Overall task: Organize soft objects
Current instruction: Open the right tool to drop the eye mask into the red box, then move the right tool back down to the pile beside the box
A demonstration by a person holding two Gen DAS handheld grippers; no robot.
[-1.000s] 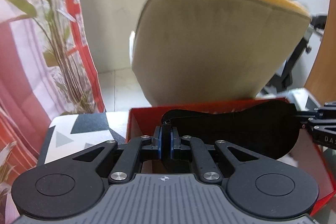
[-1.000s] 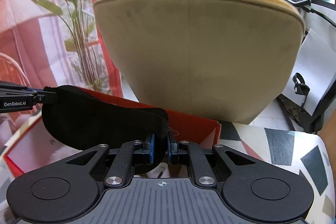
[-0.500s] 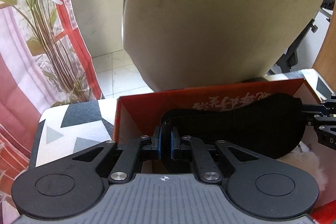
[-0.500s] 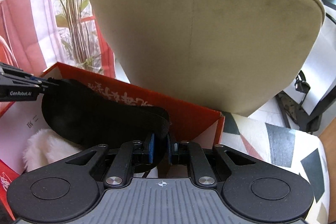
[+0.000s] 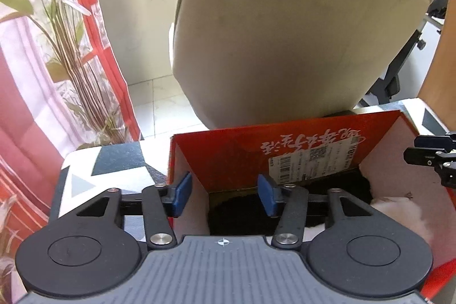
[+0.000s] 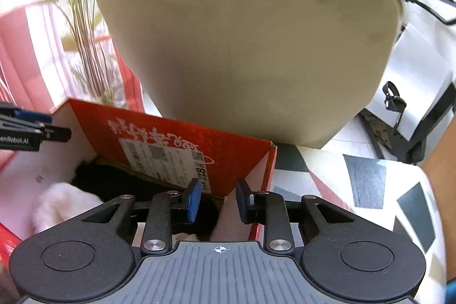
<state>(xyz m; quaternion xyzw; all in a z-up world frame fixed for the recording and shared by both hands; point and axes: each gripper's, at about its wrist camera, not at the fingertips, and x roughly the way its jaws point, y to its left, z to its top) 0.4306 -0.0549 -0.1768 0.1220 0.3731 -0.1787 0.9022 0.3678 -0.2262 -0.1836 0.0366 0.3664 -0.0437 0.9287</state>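
Left tongs [image 5: 225,197] just opened wide, right tongs [image 6: 218,201] narrowly, black cloth [image 5: 236,214] released in red box [image 5: 233,158]

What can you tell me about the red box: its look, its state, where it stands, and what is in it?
The red box is open-topped cardboard, red outside and on its far wall, pale on its side walls. That far wall bears white script and a white barcode label. It stands on a cloth with a geometric pattern, in front of a beige chair. Inside lie a black soft item and a white fluffy one.
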